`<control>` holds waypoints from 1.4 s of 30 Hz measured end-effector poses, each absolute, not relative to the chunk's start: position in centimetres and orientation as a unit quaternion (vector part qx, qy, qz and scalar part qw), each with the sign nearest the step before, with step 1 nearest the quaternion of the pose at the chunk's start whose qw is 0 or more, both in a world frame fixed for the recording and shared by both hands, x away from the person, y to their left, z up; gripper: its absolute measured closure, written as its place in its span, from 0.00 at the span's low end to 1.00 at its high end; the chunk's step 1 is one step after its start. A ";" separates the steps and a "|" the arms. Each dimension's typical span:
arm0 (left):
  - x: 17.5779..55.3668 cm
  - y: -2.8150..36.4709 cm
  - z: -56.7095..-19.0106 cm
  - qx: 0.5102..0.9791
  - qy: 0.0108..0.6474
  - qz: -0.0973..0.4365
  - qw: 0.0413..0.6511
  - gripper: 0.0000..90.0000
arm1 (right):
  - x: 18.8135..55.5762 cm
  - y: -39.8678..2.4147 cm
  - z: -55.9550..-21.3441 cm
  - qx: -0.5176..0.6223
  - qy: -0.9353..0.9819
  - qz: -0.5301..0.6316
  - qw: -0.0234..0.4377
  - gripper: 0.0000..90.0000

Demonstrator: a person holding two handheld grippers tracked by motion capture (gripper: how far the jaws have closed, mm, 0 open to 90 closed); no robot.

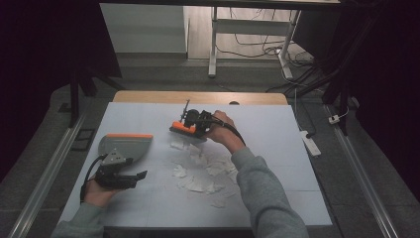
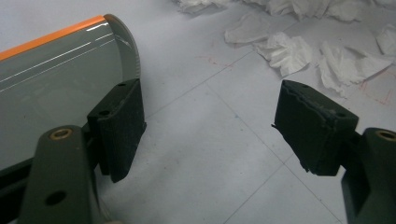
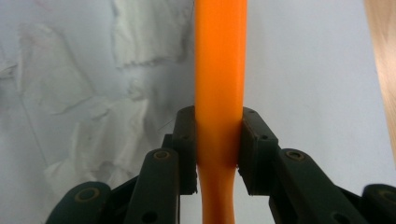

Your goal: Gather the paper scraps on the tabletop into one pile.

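Note:
A grey dustpan (image 1: 126, 145) with an orange front lip lies at the left of the white sheet. My left gripper (image 1: 140, 177) sits just in front of it, open. In the left gripper view the jaws (image 2: 210, 126) stand wide apart over bare sheet, and the dustpan (image 2: 56, 79) lies behind the left one. My right gripper (image 1: 198, 124) is shut on an orange brush (image 1: 181, 129), held over the far edge of a pile of torn white paper scraps (image 1: 203, 171). In the right gripper view both pads clamp the orange handle (image 3: 219, 60), with scraps (image 3: 135, 37) beneath at left.
The white sheet (image 1: 277, 148) covers a wooden table whose far edge (image 1: 198, 97) shows. More scraps (image 2: 285, 51) lie ahead of the left gripper. On the floor are a power strip (image 1: 310, 143) at the right and desk legs (image 1: 213, 44) with cables behind.

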State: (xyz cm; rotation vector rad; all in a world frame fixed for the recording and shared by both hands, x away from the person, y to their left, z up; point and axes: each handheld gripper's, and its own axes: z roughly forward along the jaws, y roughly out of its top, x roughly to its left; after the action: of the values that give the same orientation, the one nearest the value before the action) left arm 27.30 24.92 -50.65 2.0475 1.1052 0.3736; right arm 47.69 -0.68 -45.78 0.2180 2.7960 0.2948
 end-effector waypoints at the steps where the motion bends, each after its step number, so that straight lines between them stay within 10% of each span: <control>1: 27.3 24.9 -50.6 0.803 0.433 0.147 0.382 0.28 | 47.6 -0.5 -45.9 0.064 0.980 0.099 0.160 0.79; 42: 27.3 24.7 -50.7 0.805 0.435 0.148 0.375 0.28 | 42.2 -9.0 -43.0 0.090 0.965 0.224 0.100 0.78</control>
State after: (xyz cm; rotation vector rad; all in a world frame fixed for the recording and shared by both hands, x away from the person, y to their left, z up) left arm 27.27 24.69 -50.73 2.0611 1.1134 0.3780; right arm 42.15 -9.04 -42.98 0.2654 2.8539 0.6616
